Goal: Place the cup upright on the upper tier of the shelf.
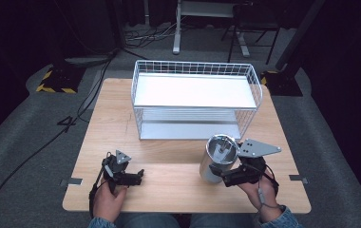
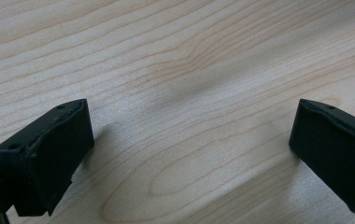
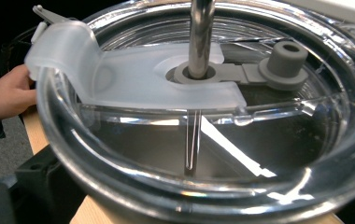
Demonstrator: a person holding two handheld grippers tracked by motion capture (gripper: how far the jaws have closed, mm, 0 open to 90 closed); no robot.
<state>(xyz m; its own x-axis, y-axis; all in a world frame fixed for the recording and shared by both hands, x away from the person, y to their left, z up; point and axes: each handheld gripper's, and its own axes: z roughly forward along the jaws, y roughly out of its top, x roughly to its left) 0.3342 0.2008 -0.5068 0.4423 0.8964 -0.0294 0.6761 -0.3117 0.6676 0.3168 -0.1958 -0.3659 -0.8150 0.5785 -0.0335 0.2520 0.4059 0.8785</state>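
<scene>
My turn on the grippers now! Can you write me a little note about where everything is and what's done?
Left gripper: open, holding nothing, low over the bare wooden table near the front left.
Right gripper: against the steel tumbler, jaws on either side of its lower body; whether it is clamped tight is not clear.
Tumbler: upright on the table, front right, clear lid on, just in front of the white wire rack.
Rack: both shelves look bare.
Done: tumbler reached.
Left: probably lift it onto the rack.
</scene>
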